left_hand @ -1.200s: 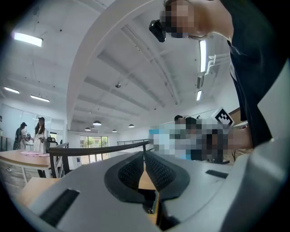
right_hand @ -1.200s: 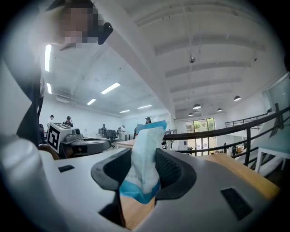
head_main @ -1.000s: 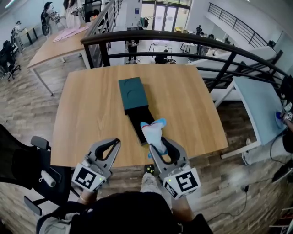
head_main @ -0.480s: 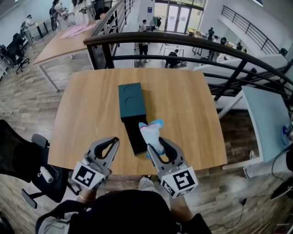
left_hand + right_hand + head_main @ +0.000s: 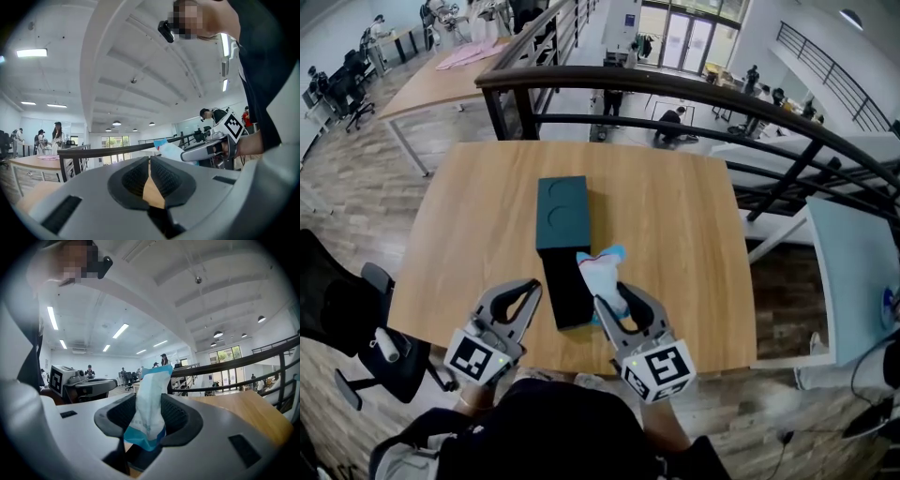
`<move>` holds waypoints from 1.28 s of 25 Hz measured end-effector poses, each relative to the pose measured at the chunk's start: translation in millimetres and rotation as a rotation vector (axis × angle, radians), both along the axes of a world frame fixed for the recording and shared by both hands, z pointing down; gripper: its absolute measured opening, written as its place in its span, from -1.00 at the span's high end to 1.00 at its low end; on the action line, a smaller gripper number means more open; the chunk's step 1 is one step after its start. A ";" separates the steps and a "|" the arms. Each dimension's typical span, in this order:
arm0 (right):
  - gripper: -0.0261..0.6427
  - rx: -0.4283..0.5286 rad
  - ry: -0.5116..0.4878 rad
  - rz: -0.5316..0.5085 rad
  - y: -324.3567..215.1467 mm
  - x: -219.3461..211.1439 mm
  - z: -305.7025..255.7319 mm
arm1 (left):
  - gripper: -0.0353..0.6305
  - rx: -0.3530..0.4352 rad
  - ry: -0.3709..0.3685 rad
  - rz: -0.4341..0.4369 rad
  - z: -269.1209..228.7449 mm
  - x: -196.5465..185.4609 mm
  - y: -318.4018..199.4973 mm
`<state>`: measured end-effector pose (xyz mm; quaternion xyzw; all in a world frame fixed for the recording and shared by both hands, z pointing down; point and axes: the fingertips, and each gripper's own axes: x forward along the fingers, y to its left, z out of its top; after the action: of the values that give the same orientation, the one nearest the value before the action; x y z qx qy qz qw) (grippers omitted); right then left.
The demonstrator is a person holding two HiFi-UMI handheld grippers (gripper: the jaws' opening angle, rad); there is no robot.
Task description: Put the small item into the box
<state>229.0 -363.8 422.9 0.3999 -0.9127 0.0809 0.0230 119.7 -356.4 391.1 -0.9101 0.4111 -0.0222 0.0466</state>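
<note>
The white-and-blue packet (image 5: 600, 270) is pinched upright between the pads of the right claw (image 5: 614, 295), a grip unchanged from a second ago. What has changed is its place: it has crept along the right edge of the open black tray (image 5: 564, 292) toward the teal box (image 5: 562, 214) on the table (image 5: 675, 216). It is not yet released, so lowering and letting go remain. The left claw (image 5: 528, 291) stays closed and empty alongside.
</note>
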 end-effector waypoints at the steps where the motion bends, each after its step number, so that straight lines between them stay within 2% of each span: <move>1: 0.40 -0.005 0.000 -0.006 -3.1 -0.7 2.8 | 0.82 -0.002 0.003 0.003 0.5 0.8 -0.6; 9: 0.40 -0.060 0.012 -0.022 -22.3 -13.3 28.6 | 0.82 -0.026 -0.001 -0.014 12.2 -11.6 -16.4; 15: 0.40 -0.118 0.034 0.012 -37.7 -31.1 52.3 | 0.82 -0.023 0.009 0.055 20.8 -26.9 -28.4; 26: 0.40 -0.295 0.171 0.047 -55.5 -47.8 124.6 | 0.82 -0.105 0.011 0.036 62.4 -56.4 -53.3; 32: 0.40 -0.367 0.283 0.054 -68.8 -52.4 168.8 | 0.82 -0.104 0.028 0.025 60.3 -68.3 -61.2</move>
<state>176.5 -432.6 591.7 0.4208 -0.8593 0.1891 0.2209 51.5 -417.5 451.3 -0.9166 0.3986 -0.0303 -0.0062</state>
